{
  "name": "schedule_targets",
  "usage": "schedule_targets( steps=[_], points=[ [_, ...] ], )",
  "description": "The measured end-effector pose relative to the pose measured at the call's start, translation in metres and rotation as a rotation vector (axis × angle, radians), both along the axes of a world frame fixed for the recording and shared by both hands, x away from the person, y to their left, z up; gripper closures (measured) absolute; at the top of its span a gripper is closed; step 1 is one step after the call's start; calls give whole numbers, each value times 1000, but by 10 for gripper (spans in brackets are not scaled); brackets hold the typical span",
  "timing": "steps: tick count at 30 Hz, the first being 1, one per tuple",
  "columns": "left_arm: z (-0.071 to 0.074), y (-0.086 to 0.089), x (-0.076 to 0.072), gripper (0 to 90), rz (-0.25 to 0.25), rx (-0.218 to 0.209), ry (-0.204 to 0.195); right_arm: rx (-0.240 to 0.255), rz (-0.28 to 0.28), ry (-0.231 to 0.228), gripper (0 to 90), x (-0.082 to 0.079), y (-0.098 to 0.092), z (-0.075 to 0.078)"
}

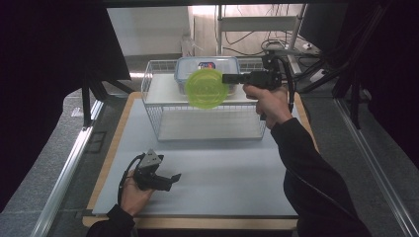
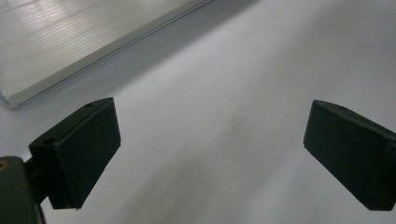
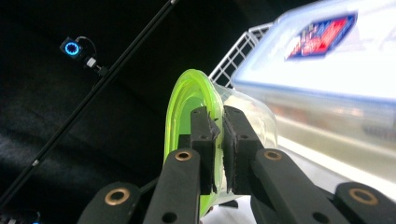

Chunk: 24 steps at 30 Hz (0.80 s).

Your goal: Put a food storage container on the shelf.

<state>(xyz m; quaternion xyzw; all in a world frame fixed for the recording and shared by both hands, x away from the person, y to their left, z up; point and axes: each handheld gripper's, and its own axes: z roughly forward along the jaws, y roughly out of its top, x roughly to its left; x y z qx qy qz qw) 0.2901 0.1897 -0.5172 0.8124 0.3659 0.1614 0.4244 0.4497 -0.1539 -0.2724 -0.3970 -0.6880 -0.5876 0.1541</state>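
Observation:
A round clear tub with a lime-green lid (image 1: 206, 88) hangs in the air over the top shelf of the wire rack (image 1: 148, 94). My right gripper (image 1: 225, 78) is shut on its rim from the right. In the right gripper view the jaws (image 3: 219, 135) pinch the rim, with the green lid (image 3: 180, 107) to their left and the clear tub wall to their right. My left gripper (image 1: 174, 177) rests on the grey mat near the front left, open. Its jaws (image 2: 210, 154) stand wide apart with only bare mat (image 2: 233, 70) between them.
A clear box with a blue-rimmed lid (image 1: 207, 64) sits on the rack's top shelf, just behind the held tub, and looms close in the right gripper view (image 3: 327, 60). The rack's lower white shelf (image 2: 70, 37) lies ahead of the left gripper. Black curtains flank the table.

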Motion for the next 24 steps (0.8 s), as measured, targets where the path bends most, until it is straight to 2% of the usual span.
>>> schedule_targets(
  steps=[8, 13, 18, 24],
  points=[
    [0, -1, 0, 36, -7, -6, 4, 11, -61, -15, 842, 24, 4, 24],
    [-1, -1, 0, 36, -9, -13, 8, 11, -109, -17, 841, 41, 7, 33],
    [-1, -2, 0, 36, -15, -15, 8, 7, -154, -4, 841, 59, 11, 32],
    [-2, -3, 1, 36, -27, -12, 13, 14, -187, 29, 840, 79, 17, 23]
  ],
)
